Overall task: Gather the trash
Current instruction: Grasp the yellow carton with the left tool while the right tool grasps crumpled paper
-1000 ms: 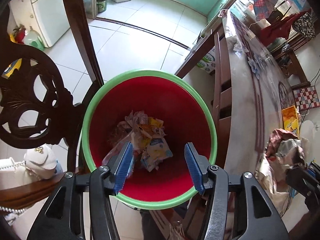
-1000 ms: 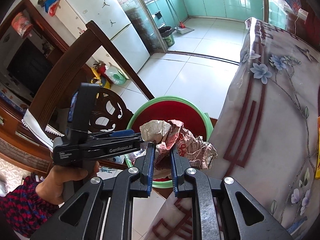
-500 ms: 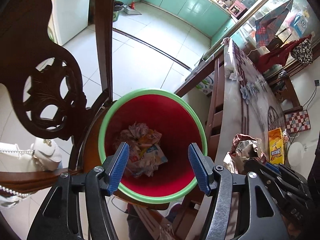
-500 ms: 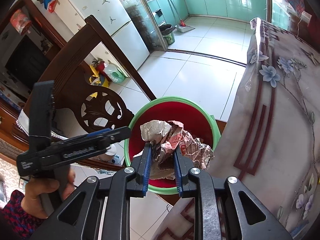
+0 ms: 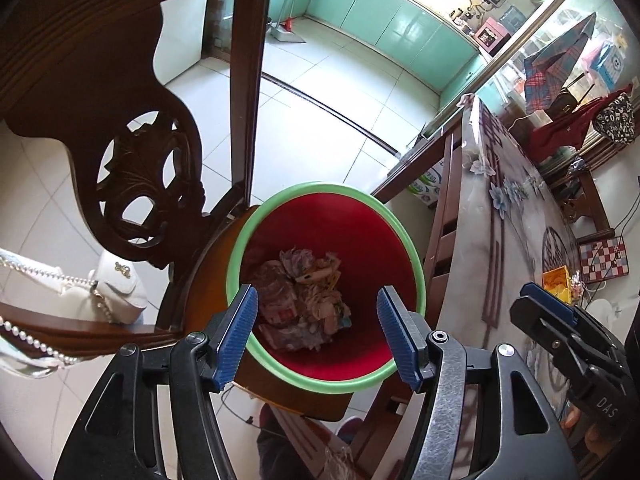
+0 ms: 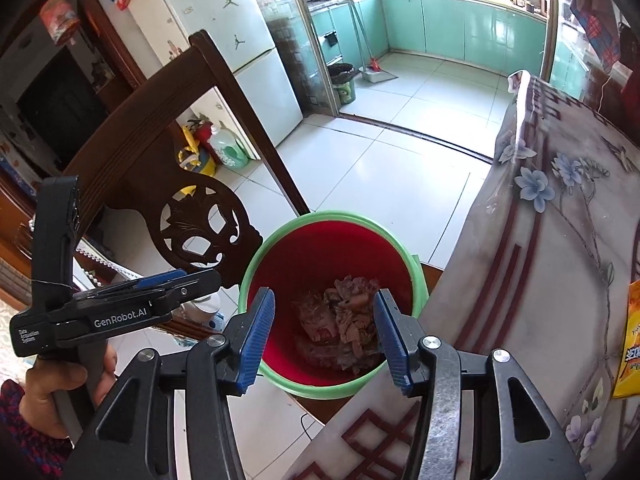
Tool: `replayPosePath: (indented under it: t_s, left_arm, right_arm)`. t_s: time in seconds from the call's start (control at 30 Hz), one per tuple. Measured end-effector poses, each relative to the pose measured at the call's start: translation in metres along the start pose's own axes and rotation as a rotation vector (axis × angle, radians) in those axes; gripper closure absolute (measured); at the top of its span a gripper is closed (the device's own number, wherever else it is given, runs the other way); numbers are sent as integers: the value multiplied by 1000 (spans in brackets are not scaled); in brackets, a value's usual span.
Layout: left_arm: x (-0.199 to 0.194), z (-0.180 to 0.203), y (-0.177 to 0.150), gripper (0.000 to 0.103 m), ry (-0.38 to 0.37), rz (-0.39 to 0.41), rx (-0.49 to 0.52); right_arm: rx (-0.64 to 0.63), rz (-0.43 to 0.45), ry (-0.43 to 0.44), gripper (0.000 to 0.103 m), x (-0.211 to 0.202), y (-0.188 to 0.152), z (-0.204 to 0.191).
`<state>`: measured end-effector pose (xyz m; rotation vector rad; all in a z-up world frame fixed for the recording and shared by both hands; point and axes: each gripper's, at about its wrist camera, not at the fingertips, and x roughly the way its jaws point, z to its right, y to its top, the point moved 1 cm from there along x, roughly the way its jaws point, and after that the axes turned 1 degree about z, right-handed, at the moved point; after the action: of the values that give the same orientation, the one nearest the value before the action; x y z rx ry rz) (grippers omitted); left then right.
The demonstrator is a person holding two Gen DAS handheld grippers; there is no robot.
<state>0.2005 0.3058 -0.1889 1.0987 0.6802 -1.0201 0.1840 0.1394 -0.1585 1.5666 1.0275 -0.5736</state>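
A red bin with a green rim (image 5: 320,189) (image 6: 332,216) stands on a chair seat beside the table. Crumpled wrappers and paper (image 5: 304,300) (image 6: 340,320) lie in its bottom. My left gripper (image 5: 318,332) is open and empty above the bin's near rim; it also shows at the left of the right wrist view (image 6: 160,284). My right gripper (image 6: 324,334) is open and empty over the bin, with the crumpled wrapper lying in the bin below it. It shows at the right of the left wrist view (image 5: 548,312).
A carved dark wooden chair back (image 5: 140,168) (image 6: 188,216) rises left of the bin. The table with a floral cloth (image 6: 560,260) (image 5: 508,240) lies to the right, with a yellow snack packet (image 6: 630,340) (image 5: 554,282) on it. A white handbag (image 5: 108,292) sits lower left.
My right gripper opened and let go of the crumpled wrapper, which dropped into the bin. My left gripper drew back and up from the bin, staying open.
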Motion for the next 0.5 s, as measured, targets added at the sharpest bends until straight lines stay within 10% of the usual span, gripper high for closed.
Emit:
replayPosePath:
  t_s: [0.23,0.5]
  left_arm:
    - [5,53,-8,42,-28,0,107]
    - [18,151,-37,42,-102,-61,274]
  right_arm:
    - [57,77,-58,47,-71,-28,55]
    - [198,136,-338,45,-175,-83,198]
